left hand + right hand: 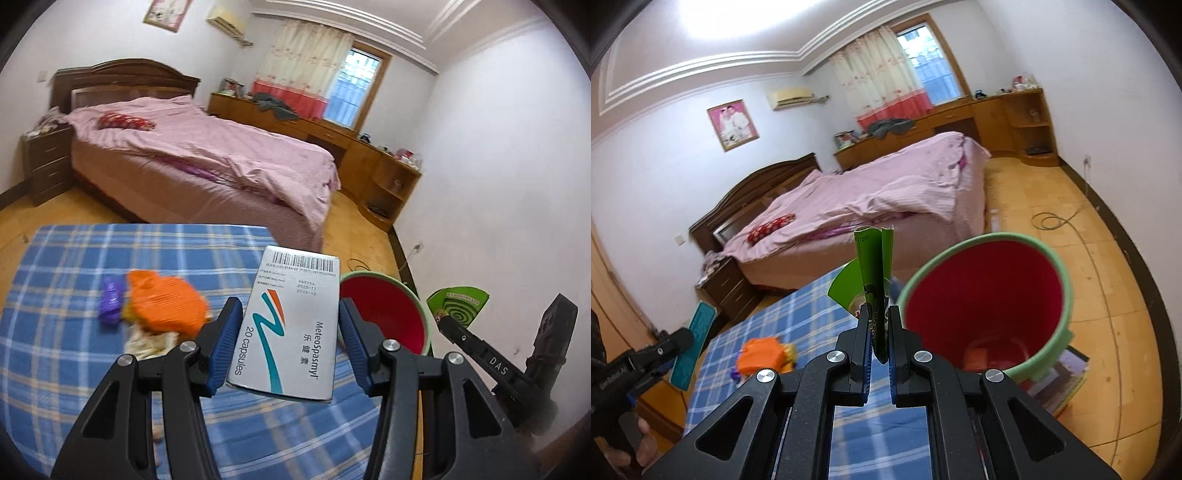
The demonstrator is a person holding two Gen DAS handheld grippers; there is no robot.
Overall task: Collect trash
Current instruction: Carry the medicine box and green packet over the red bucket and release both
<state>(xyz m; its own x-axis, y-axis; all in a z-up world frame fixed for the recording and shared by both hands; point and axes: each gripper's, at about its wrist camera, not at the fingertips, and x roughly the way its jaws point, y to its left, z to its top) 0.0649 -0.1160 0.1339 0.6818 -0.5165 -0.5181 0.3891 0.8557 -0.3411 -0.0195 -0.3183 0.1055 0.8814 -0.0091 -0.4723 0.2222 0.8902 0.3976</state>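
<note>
1. We are in a bedroom with a pink-covered bed (pixel 207 162), a wooden dresser run under the window, and a yellow wood floor (pixel 1108 258); in front of us is a counter (pixel 74 354) covered in blue plaid cloth.
2. Our left gripper (pixel 290 332) has its jaws about half open, pressed on the sides of a silver medicine box (pixel 291 325) printed "20 capsules", lifted clear of the cloth.
3. Our right gripper (pixel 878 332) has its jaws nearly closed, pinching a folded green wrapper (pixel 875 280) that stands upright.
4. A green bin (pixel 1067 280) with a red inside sits just past the counter edge, at two o'clock from the right gripper.
5. On the counter, at nine o'clock from the box, lie an orange crumpled wrapper (pixel 166 302), a purple scrap (pixel 110 299) and some pale paper, bunched together.
</note>
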